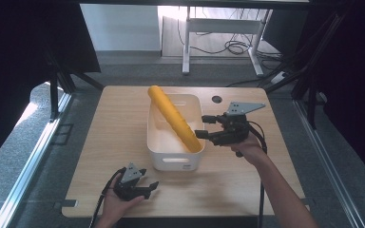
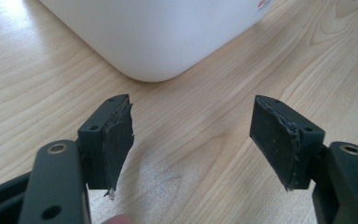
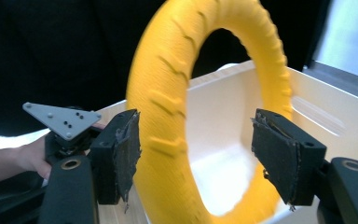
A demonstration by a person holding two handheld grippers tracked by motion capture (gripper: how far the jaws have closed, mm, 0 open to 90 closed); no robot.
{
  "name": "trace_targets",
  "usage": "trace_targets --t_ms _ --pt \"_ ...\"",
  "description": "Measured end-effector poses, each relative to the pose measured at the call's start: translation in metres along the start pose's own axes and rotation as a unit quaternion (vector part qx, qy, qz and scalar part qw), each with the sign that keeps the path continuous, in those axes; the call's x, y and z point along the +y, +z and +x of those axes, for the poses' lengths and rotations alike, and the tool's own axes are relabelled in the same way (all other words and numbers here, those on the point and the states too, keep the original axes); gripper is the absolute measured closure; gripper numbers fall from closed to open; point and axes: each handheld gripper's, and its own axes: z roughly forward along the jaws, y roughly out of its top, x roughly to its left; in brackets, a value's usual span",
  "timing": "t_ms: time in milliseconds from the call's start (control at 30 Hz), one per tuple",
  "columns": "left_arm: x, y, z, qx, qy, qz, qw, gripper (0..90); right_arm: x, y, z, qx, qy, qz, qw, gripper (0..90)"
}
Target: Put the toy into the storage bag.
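1. The yellow ring [image 1: 175, 118] is standing on edge in the white bin [image 1: 158, 137], leaning across it: its top is poking over the far left rim, its bottom is resting against the right wall near the front corner.
2. The right gripper [image 1: 202, 126] is hovering just outside the bin's right rim. Its jaws are standing apart, gripping nothing; in the right gripper view the ring [image 3: 168, 140] is sitting beyond the open pads, not pressed by them.
3. The left gripper [image 1: 149, 184] is lying low on the table [image 1: 109, 142] near the front edge, jaws wide and empty, pointing at the bin's rounded corner [image 2: 158, 46].
4. Bare wood is lying open left of the bin and along the front edge between the hands; the right gripper is working in a narrower strip between bin and right table edge.
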Motion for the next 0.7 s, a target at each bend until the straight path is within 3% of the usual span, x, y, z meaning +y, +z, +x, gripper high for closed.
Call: trace_targets --t_ms 367,500,700 --pt "0.0 0.0 0.0 0.0 -0.001 0.0 1.0 30.0 -0.035 -0.033 -0.009 -0.052 0.024 -0.024 0.9981 35.0" --pt "0.0 0.0 0.0 0.001 -0.001 -0.001 1.0 30.0 -0.06 -0.043 -0.012 -0.082 0.03 -0.029 0.9957 34.9" --pt "0.0 0.0 0.0 0.001 -0.003 0.0 1.0 30.0 -0.088 -0.052 -0.016 -0.106 0.047 -0.031 0.9928 34.9"
